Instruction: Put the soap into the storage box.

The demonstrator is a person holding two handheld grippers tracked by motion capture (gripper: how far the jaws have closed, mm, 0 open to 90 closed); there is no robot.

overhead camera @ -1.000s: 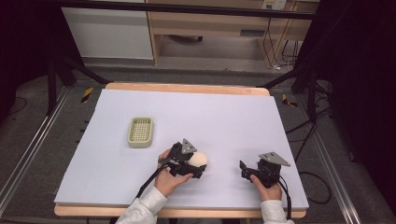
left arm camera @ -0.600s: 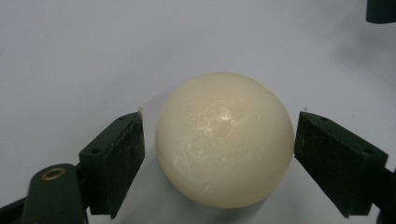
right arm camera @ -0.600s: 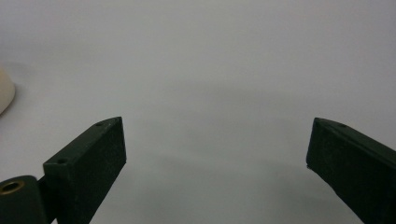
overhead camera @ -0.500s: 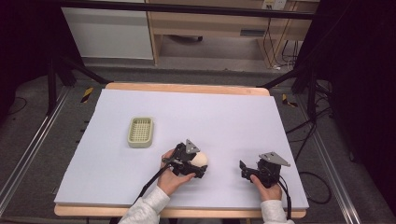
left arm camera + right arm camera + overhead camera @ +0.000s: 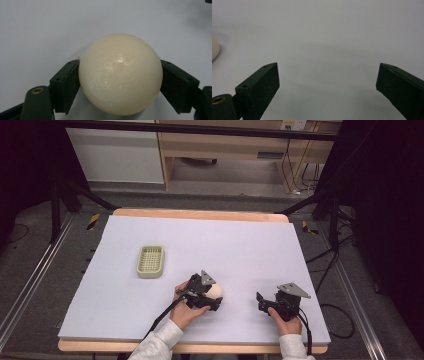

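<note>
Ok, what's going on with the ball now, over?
Left gripper jaws just closed, pads on both sides of the cream ball. Right gripper open, nothing between its jaws. Green basket sits apart; nothing in the way.

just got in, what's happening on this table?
A person works two handheld tongs over a white-covered table. The left tongs have just been closing around a cream ball, and both pads now sit against its sides; the ball rests on the table near the front edge. The right tongs are open with nothing between them, parked to the ball's right. A small green basket sits apart, farther back on the left.
</note>
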